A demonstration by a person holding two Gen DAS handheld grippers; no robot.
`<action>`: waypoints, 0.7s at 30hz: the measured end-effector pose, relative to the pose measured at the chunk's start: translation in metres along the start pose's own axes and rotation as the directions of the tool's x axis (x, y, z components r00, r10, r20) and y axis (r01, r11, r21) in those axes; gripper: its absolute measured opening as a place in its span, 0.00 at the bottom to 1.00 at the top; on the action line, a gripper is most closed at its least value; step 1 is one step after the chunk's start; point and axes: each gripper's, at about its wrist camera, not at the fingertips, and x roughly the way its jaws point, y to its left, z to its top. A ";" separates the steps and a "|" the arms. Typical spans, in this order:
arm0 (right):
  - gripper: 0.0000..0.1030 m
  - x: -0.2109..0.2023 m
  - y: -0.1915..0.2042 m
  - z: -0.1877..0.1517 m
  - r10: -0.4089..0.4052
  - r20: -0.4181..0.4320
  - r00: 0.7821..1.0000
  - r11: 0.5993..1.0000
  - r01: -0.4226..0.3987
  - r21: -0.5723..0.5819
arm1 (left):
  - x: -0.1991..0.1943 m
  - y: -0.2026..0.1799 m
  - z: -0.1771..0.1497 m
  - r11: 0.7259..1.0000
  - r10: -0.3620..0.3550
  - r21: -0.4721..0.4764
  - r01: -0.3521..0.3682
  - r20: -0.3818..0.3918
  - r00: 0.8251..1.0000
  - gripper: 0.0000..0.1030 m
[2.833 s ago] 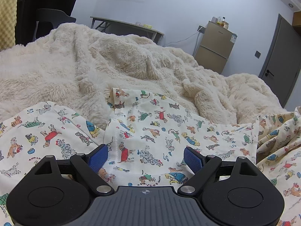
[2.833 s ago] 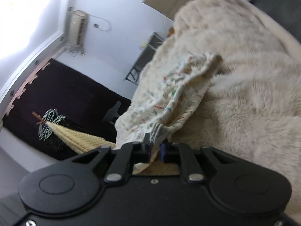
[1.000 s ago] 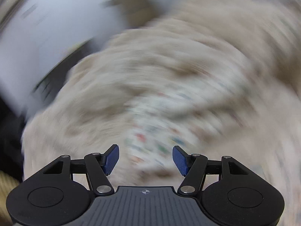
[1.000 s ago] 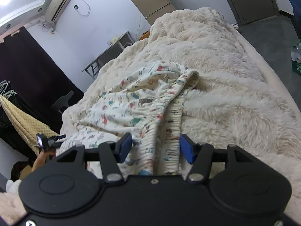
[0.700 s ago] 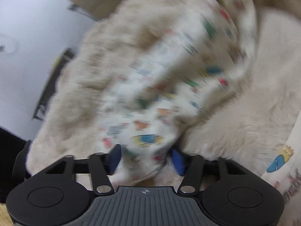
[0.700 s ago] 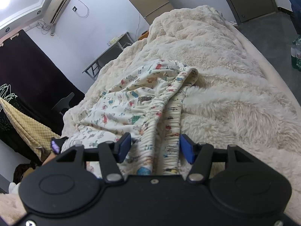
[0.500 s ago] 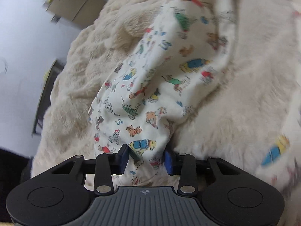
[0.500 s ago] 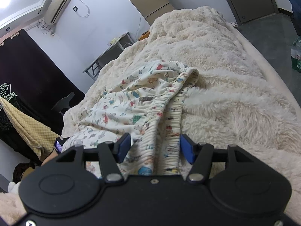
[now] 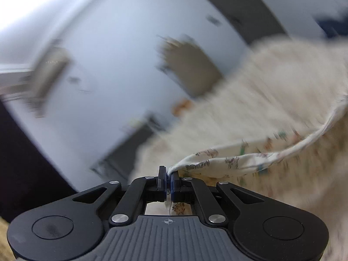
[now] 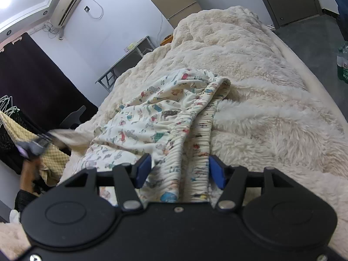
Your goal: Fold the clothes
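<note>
My left gripper [image 9: 168, 179], bottom centre of its blurred view, is clamped tight on an edge of the printed garment [image 9: 239, 161]; the cloth stretches away to the right edge. My right gripper [image 10: 179, 169] stands wide apart, holding nothing, pads [image 10: 142, 169] either side of the elastic waistband [image 10: 195, 134] low in frame. Mid-frame the garment lies rumpled on the fluffy blanket [image 10: 271, 113] covering the bed. Beyond, upper centre: a table [image 10: 128, 54] and a fridge [image 10: 176, 6] against the wall.
</note>
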 end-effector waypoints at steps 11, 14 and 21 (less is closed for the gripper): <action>0.56 0.001 0.000 -0.001 0.007 -0.002 1.000 1.000 -0.007 0.003 | 0.151 -0.032 -0.016 0.975 0.220 0.071 -0.209 -0.393 0.893 0.25; 0.56 -0.001 0.001 0.002 0.006 -0.001 1.000 1.000 -0.006 -0.008 | 0.194 -0.084 -0.083 0.985 0.169 0.079 -0.153 -0.610 0.774 0.54; 0.58 -0.009 0.010 0.034 0.034 0.009 0.999 0.997 -0.033 -0.063 | 0.171 -0.079 -0.141 0.970 -0.099 -0.231 -0.079 -0.669 0.737 0.60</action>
